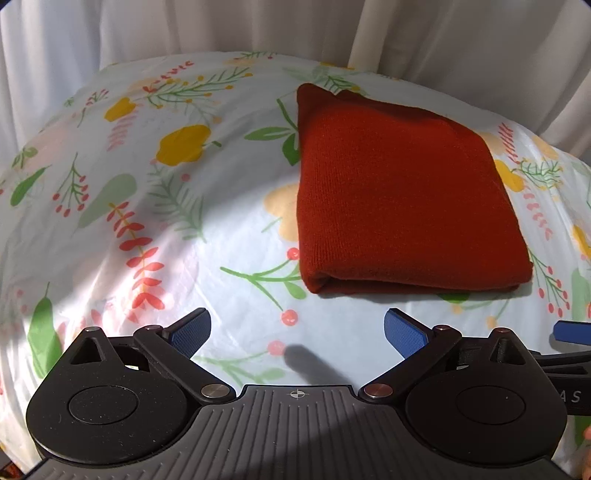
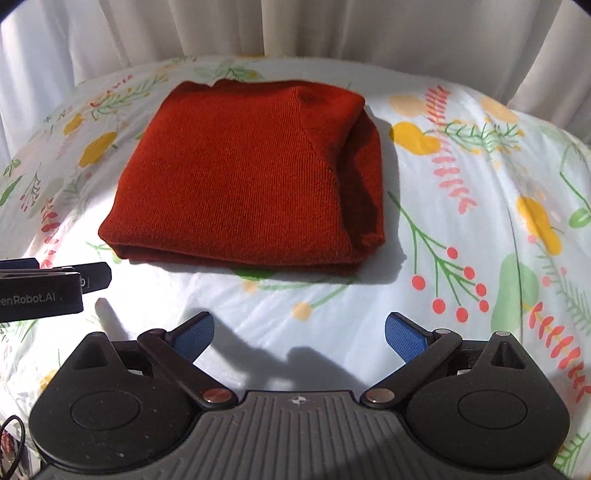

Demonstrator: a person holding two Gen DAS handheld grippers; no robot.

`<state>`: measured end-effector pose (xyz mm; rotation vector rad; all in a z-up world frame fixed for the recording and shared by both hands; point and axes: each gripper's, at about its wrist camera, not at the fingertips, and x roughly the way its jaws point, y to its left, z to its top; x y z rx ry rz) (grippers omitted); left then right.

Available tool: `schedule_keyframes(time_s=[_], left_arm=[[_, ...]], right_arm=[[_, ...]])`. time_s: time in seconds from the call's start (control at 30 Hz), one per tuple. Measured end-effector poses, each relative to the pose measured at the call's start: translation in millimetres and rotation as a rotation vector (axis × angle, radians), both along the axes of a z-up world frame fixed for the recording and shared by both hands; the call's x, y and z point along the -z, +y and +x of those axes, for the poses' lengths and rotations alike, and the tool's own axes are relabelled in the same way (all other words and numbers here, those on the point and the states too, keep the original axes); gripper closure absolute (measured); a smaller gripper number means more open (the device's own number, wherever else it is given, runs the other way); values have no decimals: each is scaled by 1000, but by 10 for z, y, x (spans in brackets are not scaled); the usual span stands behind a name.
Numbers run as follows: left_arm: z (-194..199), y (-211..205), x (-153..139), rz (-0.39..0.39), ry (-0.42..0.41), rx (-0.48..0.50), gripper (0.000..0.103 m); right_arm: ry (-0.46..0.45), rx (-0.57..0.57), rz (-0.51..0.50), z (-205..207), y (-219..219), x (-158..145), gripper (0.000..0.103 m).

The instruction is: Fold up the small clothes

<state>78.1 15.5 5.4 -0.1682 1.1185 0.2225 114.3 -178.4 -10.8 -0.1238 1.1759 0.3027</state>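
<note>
A rust-red knitted garment lies folded into a thick rectangle on a white floral cloth. In the right wrist view the garment sits ahead and to the left, its folded edge nearest me. My left gripper is open and empty, hovering in front of the garment's near left corner, not touching it. My right gripper is open and empty, a short way in front of the garment's near edge. The left gripper's body shows at the left edge of the right wrist view.
The floral cloth covers the whole work surface. White curtains hang close behind the far edge. The right gripper's blue fingertip shows at the right edge of the left wrist view.
</note>
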Motion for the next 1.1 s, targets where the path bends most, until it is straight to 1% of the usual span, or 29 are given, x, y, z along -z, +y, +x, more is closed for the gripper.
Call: schedule_keyframes(time_s=[0.03, 0.07, 0.17, 0.3, 0.47, 0.73, 0.97, 1.1], left_arm=[[0, 4, 2, -12, 2, -1, 1], [3, 5, 5, -22, 5, -2, 1], [9, -7, 11, -38, 13, 5, 1], [33, -35, 14, -6, 28, 18, 1], [56, -46, 38, 12, 41, 20, 1], [69, -48, 59, 17, 48, 26, 1], [76, -58, 58, 23, 47, 37, 1], [76, -46, 59, 25, 50, 36, 1]], right_arm=[[29, 9, -6, 27, 4, 10, 4], [37, 24, -9, 11, 2, 15, 4], [18, 58, -26, -6, -21, -18, 4], [11, 77, -40, 4, -37, -48, 4], [11, 83, -54, 14, -19, -55, 4], [9, 105, -61, 39, -12, -63, 4], [1, 114, -35, 25, 10, -100, 4], [-3, 115, -48, 14, 34, -98, 4]])
